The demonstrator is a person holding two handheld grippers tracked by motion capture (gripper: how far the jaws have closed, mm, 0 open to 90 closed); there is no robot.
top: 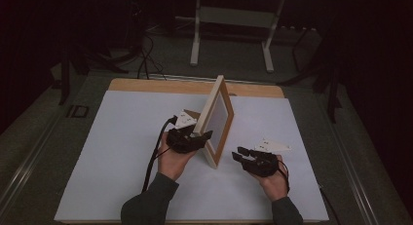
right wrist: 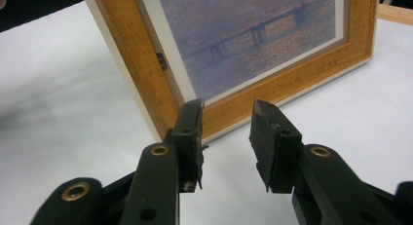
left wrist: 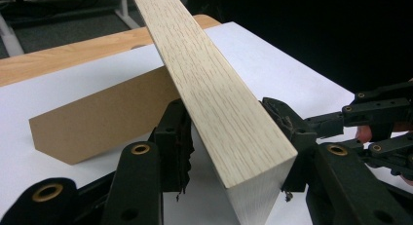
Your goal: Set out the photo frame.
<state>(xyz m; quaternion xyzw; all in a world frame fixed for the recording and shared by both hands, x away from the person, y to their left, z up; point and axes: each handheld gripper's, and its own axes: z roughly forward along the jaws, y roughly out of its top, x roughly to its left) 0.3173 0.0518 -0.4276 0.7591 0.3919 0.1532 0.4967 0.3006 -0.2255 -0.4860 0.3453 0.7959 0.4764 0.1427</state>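
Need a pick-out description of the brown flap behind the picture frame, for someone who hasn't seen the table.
On the white table, find the wooden picture frame standing near the middle. The flap is the flat brown cardboard panel propping it from behind, on the left gripper's side. Unlike the pale grained frame edge, it is plain matte brown with a cut-off lower corner.

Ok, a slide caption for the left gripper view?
Left gripper closed on the picture frame edge, brown easel back behind.

High overview; both gripper cameras close on the picture frame (top: 216, 119).
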